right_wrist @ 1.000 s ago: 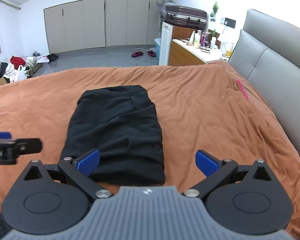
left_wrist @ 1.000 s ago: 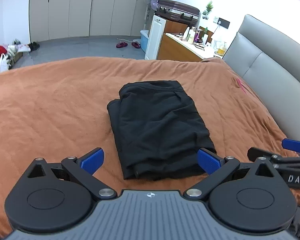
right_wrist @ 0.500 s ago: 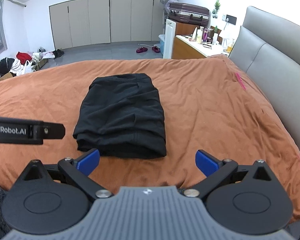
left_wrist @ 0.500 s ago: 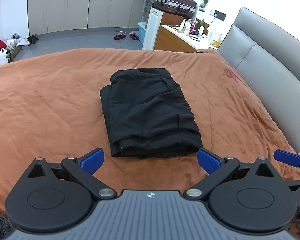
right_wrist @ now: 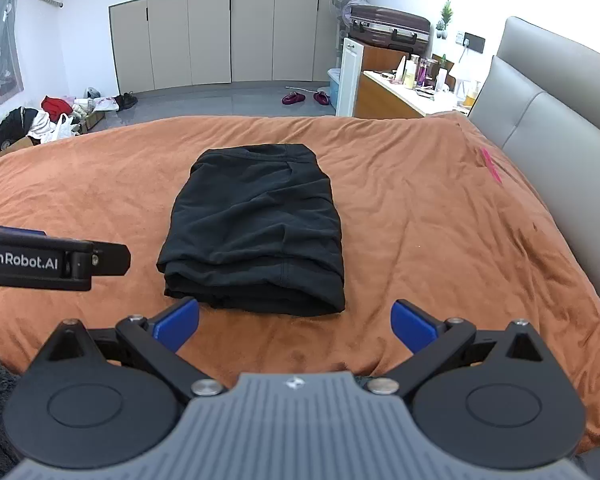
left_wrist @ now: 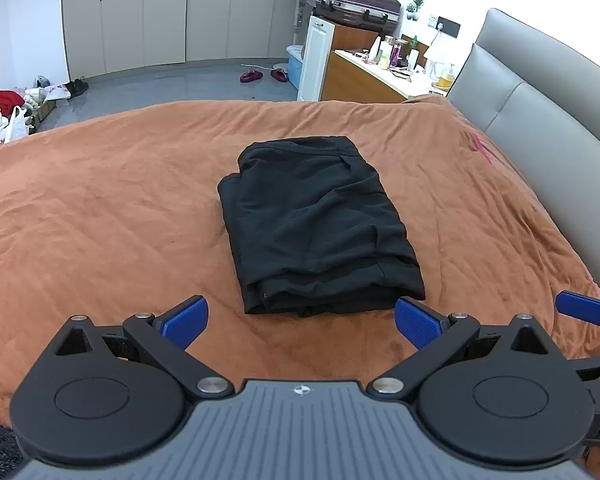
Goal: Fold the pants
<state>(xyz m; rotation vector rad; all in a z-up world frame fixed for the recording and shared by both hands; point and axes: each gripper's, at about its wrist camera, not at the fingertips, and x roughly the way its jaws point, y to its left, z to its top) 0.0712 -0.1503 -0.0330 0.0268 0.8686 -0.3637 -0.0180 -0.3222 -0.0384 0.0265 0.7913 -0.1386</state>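
Black pants (left_wrist: pixel 316 224) lie folded into a compact stack in the middle of the orange bedspread (left_wrist: pixel 100 216); the right wrist view shows the same pants (right_wrist: pixel 256 224) from slightly further right. My left gripper (left_wrist: pixel 300 322) hovers open just short of the stack's near edge, holding nothing. My right gripper (right_wrist: pixel 296 322) is open too, likewise behind the near edge and empty. Each gripper shows at the edge of the other's view.
A grey padded headboard (left_wrist: pixel 540 120) runs along the right side of the bed. Beyond the bed are a wooden dresser with bottles (left_wrist: pixel 380 68), a suitcase (left_wrist: pixel 356 2), slippers (left_wrist: pixel 260 75) on the floor and a clothes pile (left_wrist: pixel 12 108) at far left.
Both grippers have pulled back toward me and risen, so the folded pants now lie further away in both views. The pants have not moved.
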